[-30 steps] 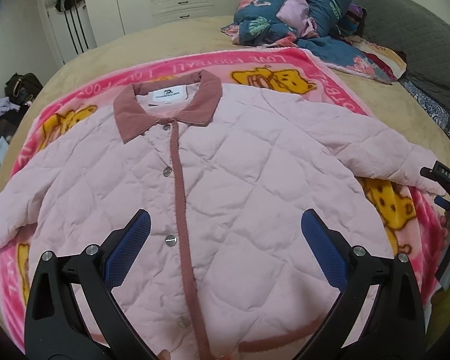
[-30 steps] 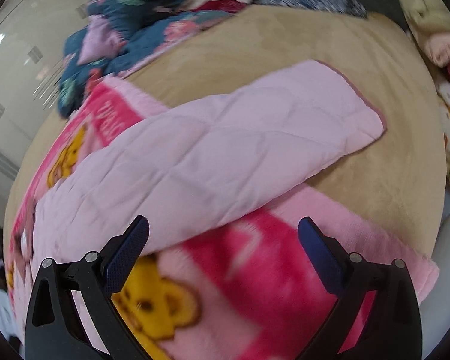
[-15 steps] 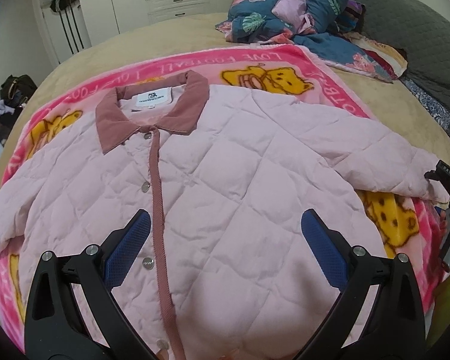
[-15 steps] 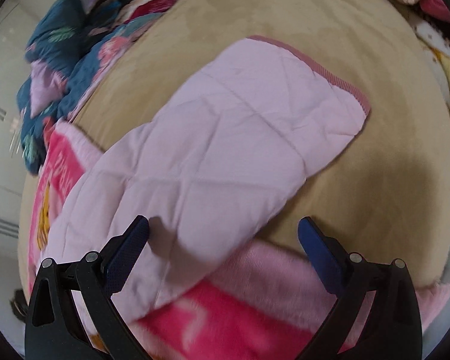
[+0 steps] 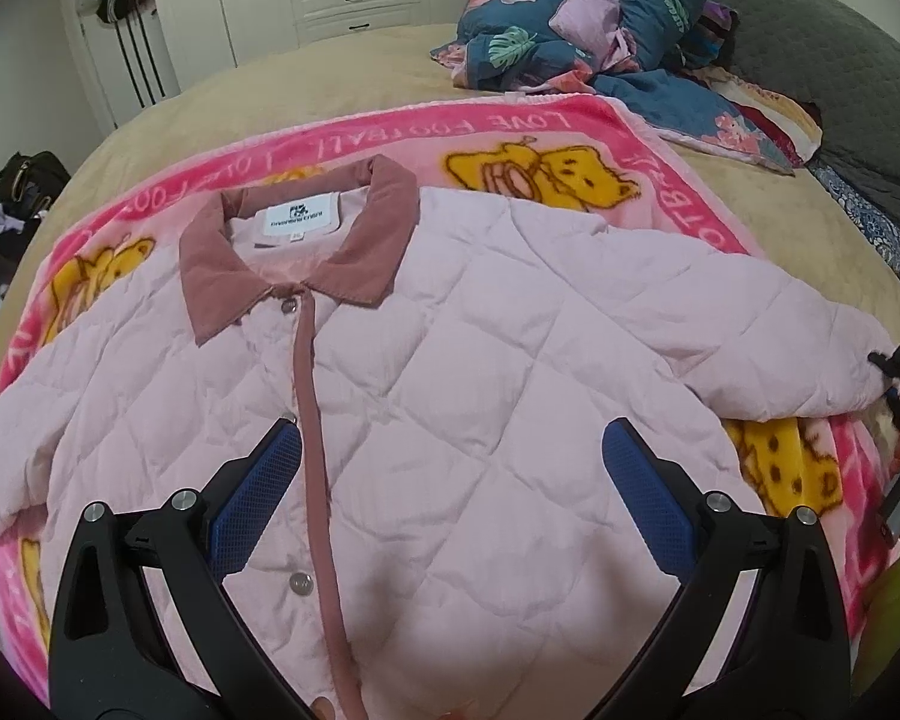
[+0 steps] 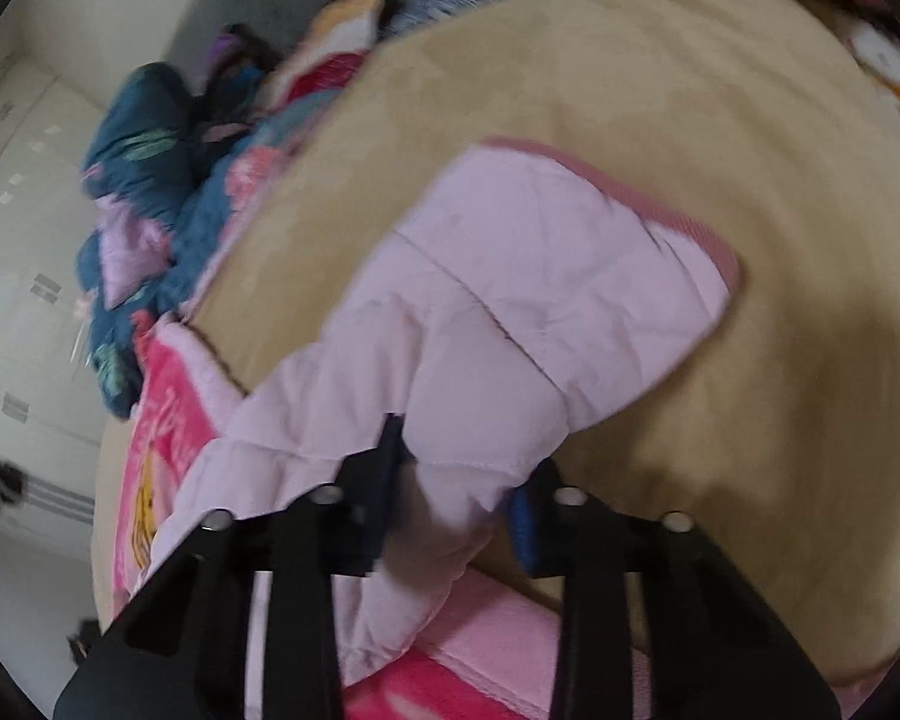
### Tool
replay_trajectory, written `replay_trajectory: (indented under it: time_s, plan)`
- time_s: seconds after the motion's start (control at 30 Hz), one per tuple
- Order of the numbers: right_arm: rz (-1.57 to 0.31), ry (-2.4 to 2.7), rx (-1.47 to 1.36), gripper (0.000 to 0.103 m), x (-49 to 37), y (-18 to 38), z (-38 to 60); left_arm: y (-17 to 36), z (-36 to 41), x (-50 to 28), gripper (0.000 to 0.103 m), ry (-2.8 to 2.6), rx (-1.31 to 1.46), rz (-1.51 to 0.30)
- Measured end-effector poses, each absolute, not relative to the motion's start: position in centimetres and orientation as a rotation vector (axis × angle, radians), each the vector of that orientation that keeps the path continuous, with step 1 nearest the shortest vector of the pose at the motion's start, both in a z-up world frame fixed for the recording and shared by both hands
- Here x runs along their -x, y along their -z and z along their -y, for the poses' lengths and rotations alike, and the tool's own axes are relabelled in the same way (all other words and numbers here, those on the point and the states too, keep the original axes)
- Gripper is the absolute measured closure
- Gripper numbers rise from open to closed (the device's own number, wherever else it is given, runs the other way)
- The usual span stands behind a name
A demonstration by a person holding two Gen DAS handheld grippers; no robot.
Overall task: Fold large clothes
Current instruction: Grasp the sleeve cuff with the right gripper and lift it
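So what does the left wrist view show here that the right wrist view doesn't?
Only the left wrist view: the jacket's collar, label, snap-button placket, and the left gripper open above the jacket front.

Only the right wrist view: the sleeve's ribbed cuff lying on the tan bedspread, and the right gripper shut on the sleeve.

Both: the pink quilted jacket, the pink bear blanket, the blue floral bedding heap.

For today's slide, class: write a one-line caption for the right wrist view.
Right gripper shut on the sleeve of a pink quilted jacket on a tan bedspread.
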State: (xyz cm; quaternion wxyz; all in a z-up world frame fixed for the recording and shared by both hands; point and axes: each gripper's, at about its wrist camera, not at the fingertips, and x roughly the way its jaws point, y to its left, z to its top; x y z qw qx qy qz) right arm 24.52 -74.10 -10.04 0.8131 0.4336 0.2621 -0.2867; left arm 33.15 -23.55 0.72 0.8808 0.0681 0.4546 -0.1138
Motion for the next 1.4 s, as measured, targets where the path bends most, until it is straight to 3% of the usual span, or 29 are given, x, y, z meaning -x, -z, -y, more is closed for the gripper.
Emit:
replay_trajectory:
  time_s: [0.27,0.63,0.97,1.4]
  plan:
    - [-0.475,0.468,-0.743,0.085,-25.8,2.4,70.5,-2.1,24.2,-34.2,0.009,0.244,-0.149,-0.929]
    - [-0.38,0.184,-0.485,0.086,-28.4,-7.7,58.3,-4.3,21.1,-34.5,0.009,0.219,-0.119,-0.906]
    - [-0.426,0.056,-0.337,0.086,-31.5,-9.6,48.9,-7.0,16.2,-34.5,0.009,0.178,-0.067,-0.866]
    - [-0.535,-0.094,-0.185,0.086,-33.8,-6.3,38.7,-7.4,10.7,-35.3,0.009,0.192,0.11,-0.89]
